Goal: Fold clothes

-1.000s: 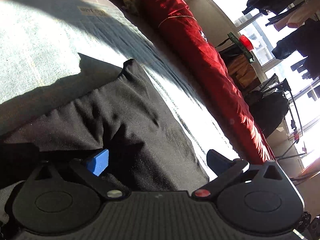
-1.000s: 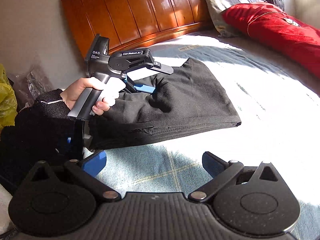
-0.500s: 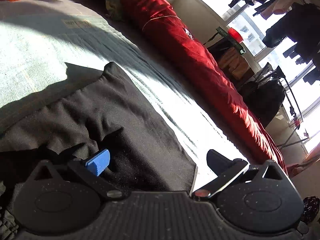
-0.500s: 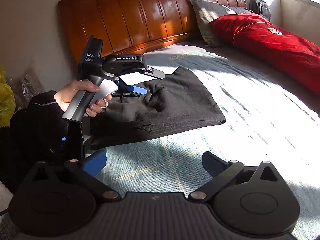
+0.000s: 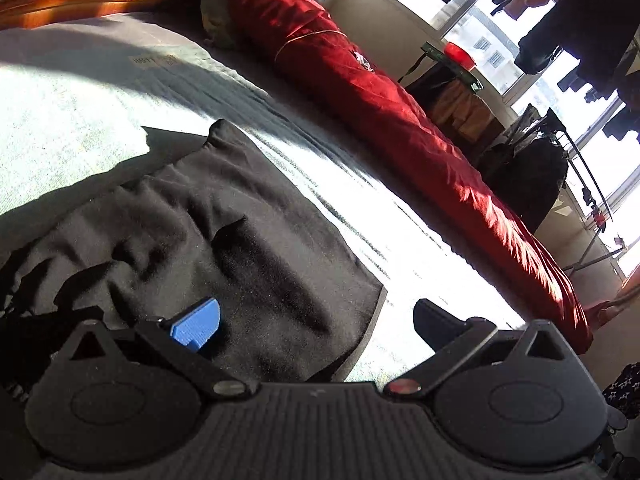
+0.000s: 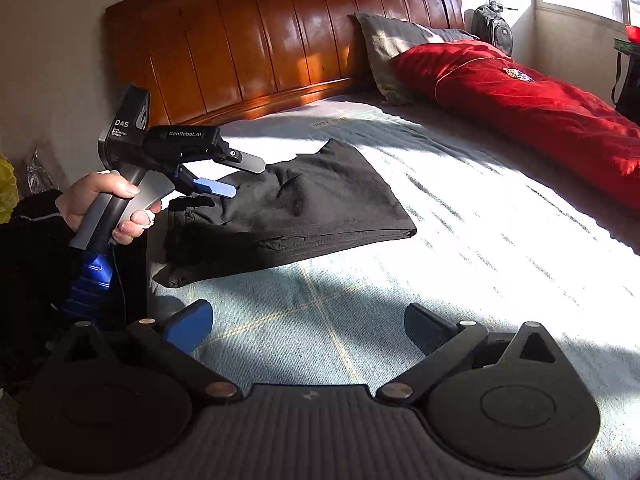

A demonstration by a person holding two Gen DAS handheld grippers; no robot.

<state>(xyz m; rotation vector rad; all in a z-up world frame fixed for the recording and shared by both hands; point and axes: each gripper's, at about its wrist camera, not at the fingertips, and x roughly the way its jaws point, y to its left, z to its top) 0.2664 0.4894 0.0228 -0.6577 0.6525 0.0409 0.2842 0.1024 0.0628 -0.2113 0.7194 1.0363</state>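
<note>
Black clothes [image 6: 320, 204] are lying folded on the bed [image 6: 460, 240]. Left tool [image 6: 240, 176] is hovering just above them, fingers apart, gripping nothing. Right tool [image 6: 308, 326] is waiting nearby, fingers spread.

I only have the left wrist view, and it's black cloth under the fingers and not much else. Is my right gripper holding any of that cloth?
Observer: No. The right gripper is open over bare bedspread, short of the black garment.
Operator: How does the garment's near edge look?
Observer: The folded layers line up along it, but a flap sticks out at the end nearest the hand.
Operator: Is the left gripper touching the cloth?
Observer: From the right wrist view, the left gripper is open over that same end. I cannot tell whether it touches.
</note>
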